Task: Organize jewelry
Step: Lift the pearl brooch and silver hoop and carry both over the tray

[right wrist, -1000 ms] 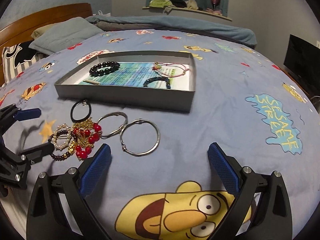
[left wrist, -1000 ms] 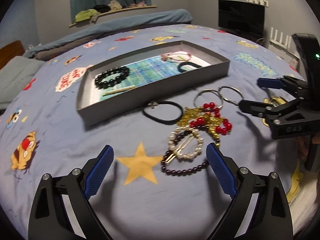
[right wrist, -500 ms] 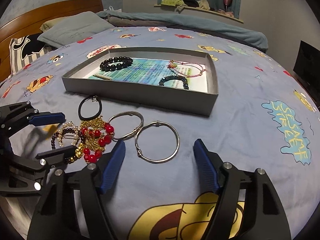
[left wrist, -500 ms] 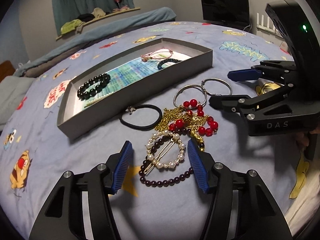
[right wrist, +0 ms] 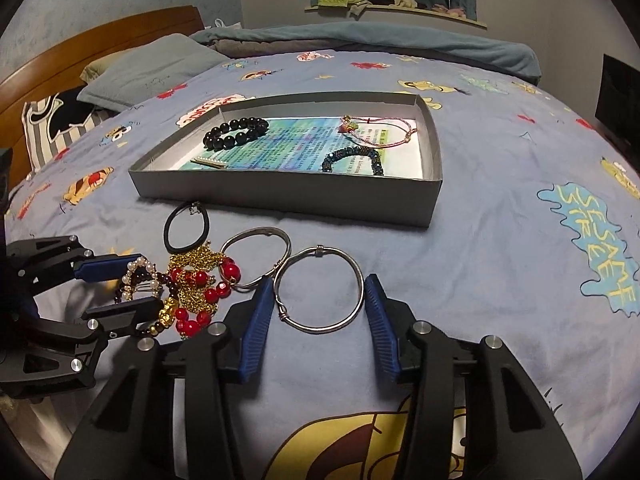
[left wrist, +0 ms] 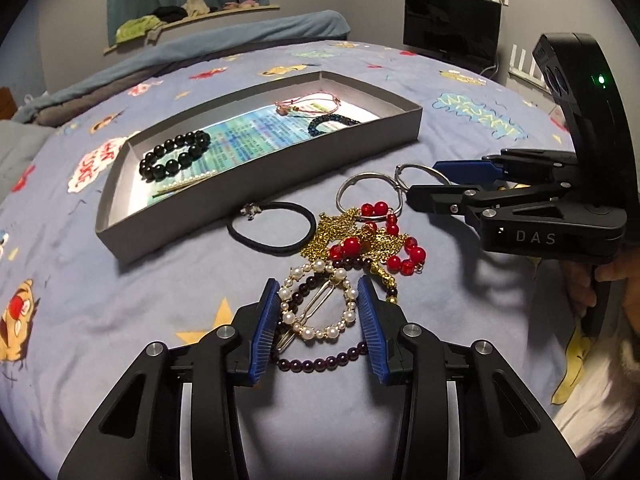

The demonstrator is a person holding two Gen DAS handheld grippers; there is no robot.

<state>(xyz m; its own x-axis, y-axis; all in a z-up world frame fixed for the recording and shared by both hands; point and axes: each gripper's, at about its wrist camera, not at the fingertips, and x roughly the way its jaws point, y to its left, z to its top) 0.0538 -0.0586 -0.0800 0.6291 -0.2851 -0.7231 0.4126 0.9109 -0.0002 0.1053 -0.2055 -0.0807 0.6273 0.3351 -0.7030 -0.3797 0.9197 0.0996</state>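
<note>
You are in a home bedroom: bed (right wrist: 500, 220) under cartoon-print blue sheet; wooden headboard (right wrist: 100, 44) and grey pillow (right wrist: 148, 68) far left; folded blanket (right wrist: 360, 40) beyond; curtained window ledge (right wrist: 396, 8) holding clothes; dark screen (left wrist: 452, 28) far right.

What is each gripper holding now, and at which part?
Nothing is clearly held yet. The left gripper, closing, brackets the round pearl hair clip; the right gripper, closing, brackets the silver wire bangle.
</note>
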